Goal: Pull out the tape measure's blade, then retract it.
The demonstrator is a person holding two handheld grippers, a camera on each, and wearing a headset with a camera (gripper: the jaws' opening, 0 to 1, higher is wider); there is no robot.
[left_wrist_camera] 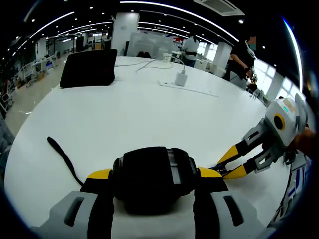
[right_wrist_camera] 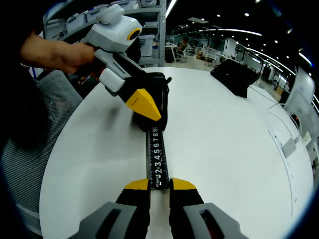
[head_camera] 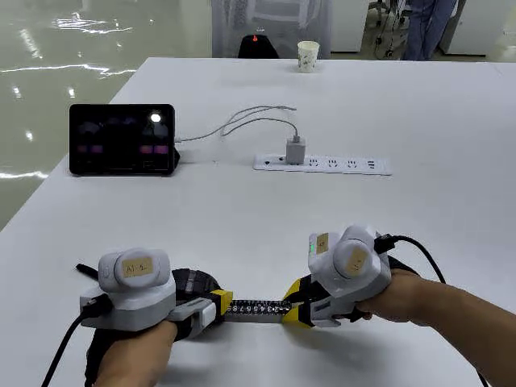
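Note:
The black tape measure case lies on the white table near its front edge, and my left gripper is shut on it. In the left gripper view the case fills the space between the yellow jaws of the left gripper. A short length of dark blade with white numbers runs from the case to my right gripper, which is shut on the blade's tip. In the right gripper view the blade leads from the right gripper up to the case.
A dark tablet stands at the back left, its cable running to a charger in a white power strip. A paper cup sits at the far edge. The case's black strap trails leftward on the table.

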